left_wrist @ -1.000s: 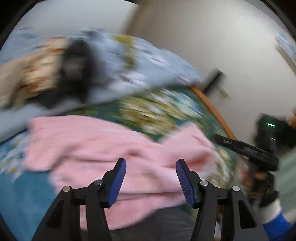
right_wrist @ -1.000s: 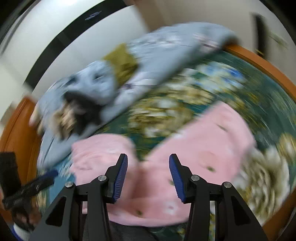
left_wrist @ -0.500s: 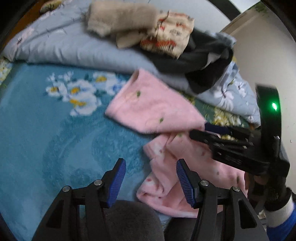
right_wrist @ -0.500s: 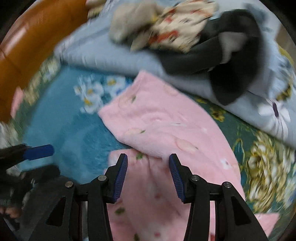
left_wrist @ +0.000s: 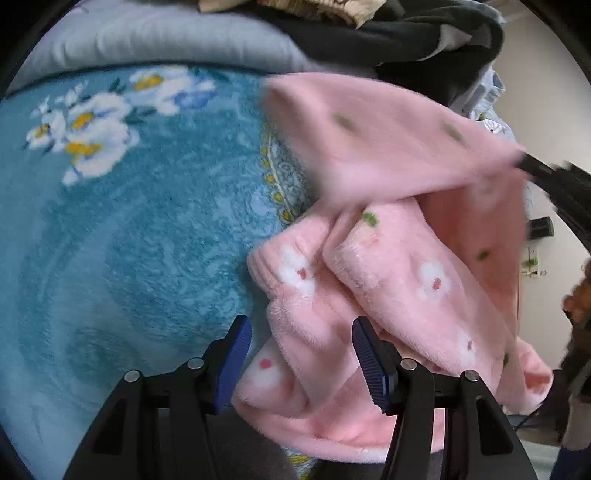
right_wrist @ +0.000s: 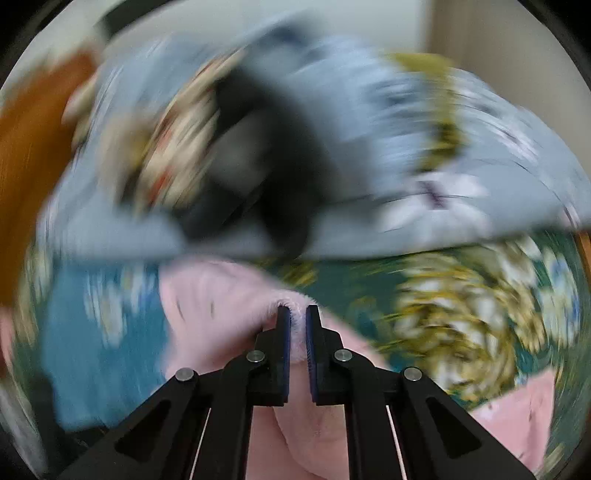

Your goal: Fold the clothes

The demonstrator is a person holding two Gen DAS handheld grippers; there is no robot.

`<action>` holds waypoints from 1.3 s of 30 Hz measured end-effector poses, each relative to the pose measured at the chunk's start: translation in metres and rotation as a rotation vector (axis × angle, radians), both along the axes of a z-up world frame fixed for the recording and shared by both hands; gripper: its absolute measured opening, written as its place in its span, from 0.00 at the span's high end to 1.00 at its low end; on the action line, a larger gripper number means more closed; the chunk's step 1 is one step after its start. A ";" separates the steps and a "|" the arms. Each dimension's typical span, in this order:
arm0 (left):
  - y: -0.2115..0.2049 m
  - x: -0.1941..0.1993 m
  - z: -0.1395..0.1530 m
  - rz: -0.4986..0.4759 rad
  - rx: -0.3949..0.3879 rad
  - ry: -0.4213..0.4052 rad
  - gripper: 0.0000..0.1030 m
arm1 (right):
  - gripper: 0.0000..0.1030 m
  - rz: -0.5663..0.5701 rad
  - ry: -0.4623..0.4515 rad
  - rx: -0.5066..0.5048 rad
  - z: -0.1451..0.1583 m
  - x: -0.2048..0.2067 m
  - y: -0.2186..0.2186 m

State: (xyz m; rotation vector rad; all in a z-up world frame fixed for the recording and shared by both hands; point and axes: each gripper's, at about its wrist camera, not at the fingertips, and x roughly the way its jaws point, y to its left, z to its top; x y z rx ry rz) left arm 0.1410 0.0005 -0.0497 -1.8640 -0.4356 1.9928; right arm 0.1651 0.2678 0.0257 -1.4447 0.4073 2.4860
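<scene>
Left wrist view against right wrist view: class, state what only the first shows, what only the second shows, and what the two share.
Only the left wrist view shows the left gripper, open above the pink garment's flower-printed bunched part, with nothing pinched, and white flowers on the blue blanket.

Only the right wrist view shows the right gripper shut on a fold of that garment, plus the green floral bedspread.

Both show the pink garment, the blue blanket and the dark clothing heaped behind.
</scene>
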 end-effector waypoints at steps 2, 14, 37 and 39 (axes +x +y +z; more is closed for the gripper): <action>0.002 0.000 -0.001 0.003 0.009 -0.006 0.41 | 0.96 -0.141 0.073 -0.007 0.022 0.028 0.047; 0.006 0.002 -0.010 0.088 0.051 -0.042 0.83 | 0.96 -0.588 0.101 -0.190 -0.006 0.186 0.191; -0.370 0.129 0.052 1.009 -0.223 0.150 0.96 | 0.82 -0.221 0.003 -0.369 -0.051 0.103 0.091; -0.374 0.138 0.024 1.045 -0.197 0.052 0.96 | 0.80 -0.234 -0.011 -0.398 -0.059 0.102 0.090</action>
